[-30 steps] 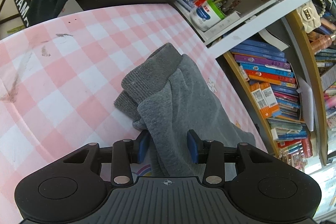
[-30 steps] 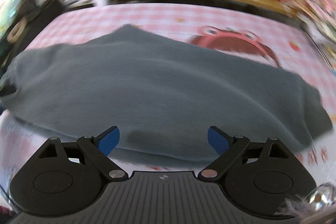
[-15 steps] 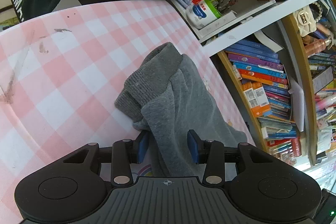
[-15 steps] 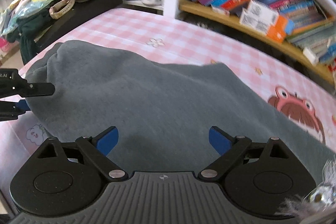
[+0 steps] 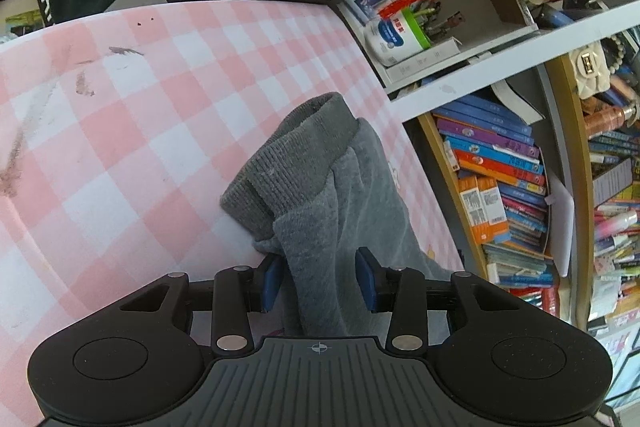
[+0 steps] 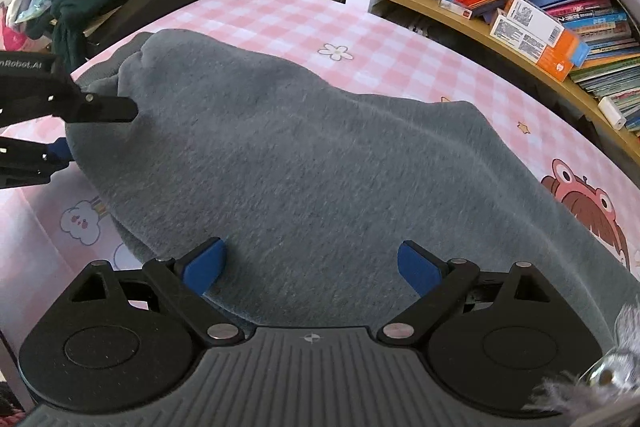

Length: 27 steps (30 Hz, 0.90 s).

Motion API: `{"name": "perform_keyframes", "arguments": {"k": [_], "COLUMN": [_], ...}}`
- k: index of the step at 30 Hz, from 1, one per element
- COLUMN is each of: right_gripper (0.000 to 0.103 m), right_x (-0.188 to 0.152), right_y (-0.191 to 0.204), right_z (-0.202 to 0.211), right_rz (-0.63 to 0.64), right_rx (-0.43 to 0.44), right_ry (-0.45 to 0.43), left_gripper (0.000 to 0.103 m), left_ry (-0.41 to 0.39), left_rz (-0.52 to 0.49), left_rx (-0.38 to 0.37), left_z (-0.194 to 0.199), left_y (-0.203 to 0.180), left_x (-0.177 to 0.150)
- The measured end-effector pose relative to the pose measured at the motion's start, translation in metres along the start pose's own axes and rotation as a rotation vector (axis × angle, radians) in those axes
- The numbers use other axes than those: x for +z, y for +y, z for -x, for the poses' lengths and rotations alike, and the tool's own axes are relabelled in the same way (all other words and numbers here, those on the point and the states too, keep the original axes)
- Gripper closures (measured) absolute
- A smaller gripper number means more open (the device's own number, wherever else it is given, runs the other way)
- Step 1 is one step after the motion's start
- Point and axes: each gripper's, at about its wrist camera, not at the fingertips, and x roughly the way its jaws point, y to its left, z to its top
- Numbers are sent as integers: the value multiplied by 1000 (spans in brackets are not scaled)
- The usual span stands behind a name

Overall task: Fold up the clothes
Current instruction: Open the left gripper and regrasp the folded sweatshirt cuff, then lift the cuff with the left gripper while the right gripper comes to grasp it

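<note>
Since a second ago, the right gripper (image 6: 311, 267) has been swung leftward across the grey garment (image 6: 304, 163), so that the left gripper (image 6: 60, 131) is now seen at the garment's far left end, while the left wrist view has changed only slightly. The garment is spread lengthwise on the pink checked tabletop (image 5: 132, 131), its ribbed cuff or hem (image 5: 288, 163) bunched at the left end.

The left gripper's (image 5: 319, 279) jaws are seen on either side of a gathered ridge of cloth; a gap is left beside the right pad, so whether the cloth is truly clamped cannot be told. The right gripper's jaws are held wide apart above the near edge of the garment, with nothing between them.

The step in hand is judged to be the taking of a second hold before a fold is made. For the next move, the right jaws would probably need to be lowered onto the near edge and closed on it, so that both ends can be lifted together and the cloth doubled over evenly.
</note>
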Motion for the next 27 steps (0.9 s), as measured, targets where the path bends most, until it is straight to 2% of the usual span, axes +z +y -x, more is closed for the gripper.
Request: {"name": "perform_keyframes", "arguments": {"k": [4, 6, 10, 14, 21, 27], "right_gripper": [9, 9, 9, 9, 8, 8], "right_x": [0, 0, -1, -1, -3, -17], "right_y": [1, 0, -5, -13, -38, -93], "right_z": [-2, -2, -2, -3, 13, 37], "right_rz": [8, 3, -10, -31, -20, -149], "right_rx": [15, 24, 51, 96, 170, 157], "right_ry": [-4, -5, -5, -5, -81, -149], "left_gripper": [69, 73, 89, 93, 93, 93], "left_ry": [-11, -17, -23, -57, -136, -168], "left_rz": [27, 40, 52, -9, -329, -563], "left_rx": [9, 21, 37, 5, -12, 16], "left_z": [-2, -3, -4, 2, 21, 24], "left_y": [-1, -1, -2, -18, -81, -133], "left_x": [1, 1, -1, -4, -22, -42]}}
